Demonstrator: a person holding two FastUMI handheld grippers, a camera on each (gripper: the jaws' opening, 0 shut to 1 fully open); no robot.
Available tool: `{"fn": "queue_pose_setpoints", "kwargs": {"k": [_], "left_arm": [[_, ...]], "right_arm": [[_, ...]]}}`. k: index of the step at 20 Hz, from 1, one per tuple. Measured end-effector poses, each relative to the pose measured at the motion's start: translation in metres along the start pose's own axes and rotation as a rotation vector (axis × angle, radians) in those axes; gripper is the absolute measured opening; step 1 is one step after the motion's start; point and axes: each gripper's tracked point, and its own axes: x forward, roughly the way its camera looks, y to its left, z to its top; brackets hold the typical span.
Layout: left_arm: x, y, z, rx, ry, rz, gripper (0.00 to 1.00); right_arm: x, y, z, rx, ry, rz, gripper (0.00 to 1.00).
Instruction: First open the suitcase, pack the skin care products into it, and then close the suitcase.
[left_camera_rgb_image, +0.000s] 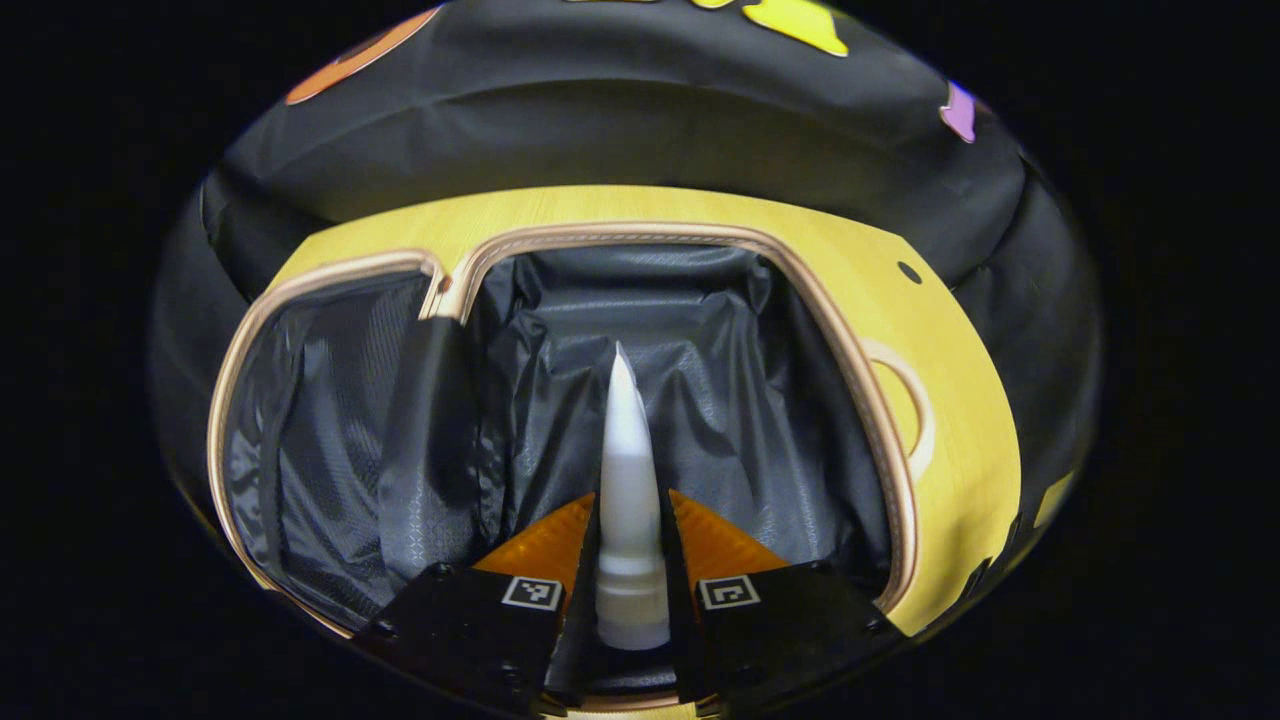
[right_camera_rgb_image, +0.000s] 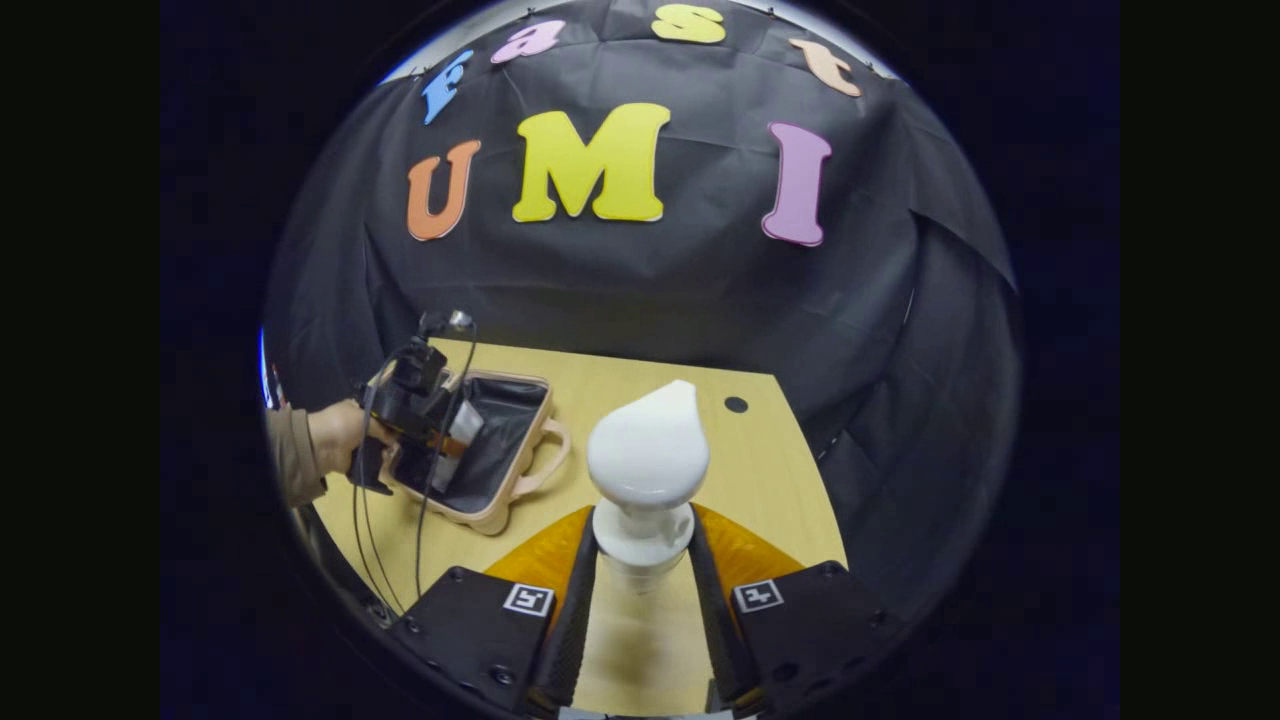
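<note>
1. One bench (right_camera_rgb_image: 780, 470) of pale wood carries everything, with the open suitcase (right_camera_rgb_image: 520, 470) lying flat near its far left corner in the right gripper view.
2. The suitcase (left_camera_rgb_image: 900, 440) has a stiff-looking rim with a thin trim and a loop handle on one side. Its dark fabric lining (left_camera_rgb_image: 720, 400) is loose and wrinkled, so it should give under anything dropped in. The lid half is cut off at the edge of the left gripper view.
3. The left hand-held gripper (left_camera_rgb_image: 632, 560) hangs over the open case, clamped on a white tube (left_camera_rgb_image: 628, 470) near its cap end, with the flat crimped tail pointing into the lining. I judge the tube light and squeezable, so the firm cap end is the safer place to grip. The right gripper view shows this hand-held gripper (right_camera_rgb_image: 440, 440) above the case, held by a hand (right_camera_rgb_image: 335, 435).
4. The right hand-held gripper (right_camera_rgb_image: 640, 560) waits over the bench, well apart from the case, closed on the neck of a white bottle (right_camera_rgb_image: 648, 455) with a bulbous top. It looks like smooth, hard plastic that could slip, so the narrow neck is a sound hold.
5. The bottle's lower body is hidden between the fingers, and what already lies inside the case is hard to make out.
</note>
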Motion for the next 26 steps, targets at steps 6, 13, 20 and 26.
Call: {"fn": "queue_pose_setpoints", "kwargs": {"k": [6,13,20,26], "left_arm": [[-0.013,0.003,0.007,-0.069,-0.103,-0.050,0.37],[-0.103,0.007,0.023,-0.146,-0.372,-0.186,0.75],[-0.211,0.039,-0.009,-0.039,-0.598,-0.121,0.88],[-0.273,0.051,-0.045,0.061,-0.689,0.011,0.98]], "right_arm": [[0.026,0.080,0.039,-0.033,0.003,0.162,0.48],[0.066,0.170,0.054,-0.095,0.056,0.311,0.46],[0.117,0.227,0.015,-0.148,0.161,0.363,0.48],[0.162,0.235,-0.027,-0.101,0.328,0.325,0.48]]}}
